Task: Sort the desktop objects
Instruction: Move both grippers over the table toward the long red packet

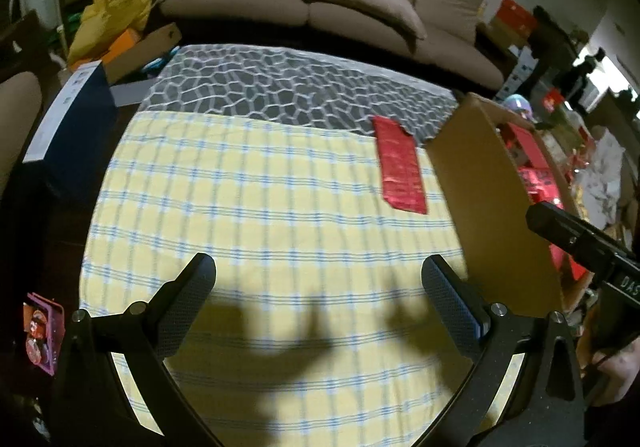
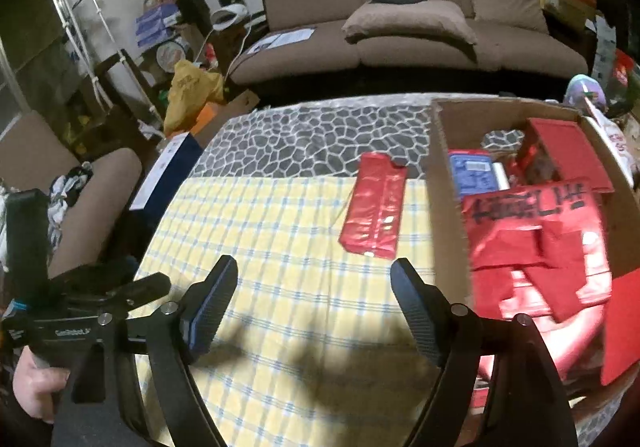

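Both claws empty over the checked cloth.
I see left gripper and right gripper spread wide, nothing between; red packet lies ahead of them, just left of the cardboard box.

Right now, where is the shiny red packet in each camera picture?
Left wrist view: the red packet lies right of middle, beside the cardboard box.
Right wrist view: the packet lies near the middle, left of the box.
Shared landmark: the brown sofa behind the table.
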A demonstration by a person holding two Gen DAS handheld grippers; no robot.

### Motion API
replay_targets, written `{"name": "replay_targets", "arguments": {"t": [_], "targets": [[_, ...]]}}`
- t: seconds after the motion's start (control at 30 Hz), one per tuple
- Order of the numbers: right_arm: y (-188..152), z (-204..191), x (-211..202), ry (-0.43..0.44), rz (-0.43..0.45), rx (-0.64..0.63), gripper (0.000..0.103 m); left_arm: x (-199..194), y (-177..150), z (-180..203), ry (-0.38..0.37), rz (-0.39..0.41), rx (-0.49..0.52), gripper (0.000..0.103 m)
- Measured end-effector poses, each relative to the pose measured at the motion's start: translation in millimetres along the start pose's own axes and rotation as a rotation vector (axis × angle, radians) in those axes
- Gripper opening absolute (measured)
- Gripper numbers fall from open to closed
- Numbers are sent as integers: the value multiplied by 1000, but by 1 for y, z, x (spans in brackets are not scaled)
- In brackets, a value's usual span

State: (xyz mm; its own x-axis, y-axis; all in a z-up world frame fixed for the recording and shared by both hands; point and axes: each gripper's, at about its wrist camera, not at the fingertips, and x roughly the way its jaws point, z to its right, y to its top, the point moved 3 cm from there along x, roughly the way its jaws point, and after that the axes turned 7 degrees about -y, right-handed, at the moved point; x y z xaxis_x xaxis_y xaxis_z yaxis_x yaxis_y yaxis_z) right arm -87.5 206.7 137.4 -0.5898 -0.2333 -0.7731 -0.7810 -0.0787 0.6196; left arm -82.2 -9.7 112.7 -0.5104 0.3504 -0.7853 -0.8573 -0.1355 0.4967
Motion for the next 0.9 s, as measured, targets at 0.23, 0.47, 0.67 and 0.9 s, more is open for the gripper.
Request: {"name": "replay_targets", "arguments": {"t": [0.23, 0.47, 0.67, 0.9], "targets": [[-4, -21, 24, -14, 9, -21, 103, -2, -2, -35, 36, 9, -21, 103], [-12, -33, 53, -53, -38, -41, 103, 3, -4, -55, 74, 7, -22, 103], [-16, -33, 71, -81, -56, -32, 103, 14, -9, -64, 74, 1, -23, 103], [-17, -20, 97, -125, -80, -7, 103, 35, -13, -73, 73, -30, -21, 103]]}}
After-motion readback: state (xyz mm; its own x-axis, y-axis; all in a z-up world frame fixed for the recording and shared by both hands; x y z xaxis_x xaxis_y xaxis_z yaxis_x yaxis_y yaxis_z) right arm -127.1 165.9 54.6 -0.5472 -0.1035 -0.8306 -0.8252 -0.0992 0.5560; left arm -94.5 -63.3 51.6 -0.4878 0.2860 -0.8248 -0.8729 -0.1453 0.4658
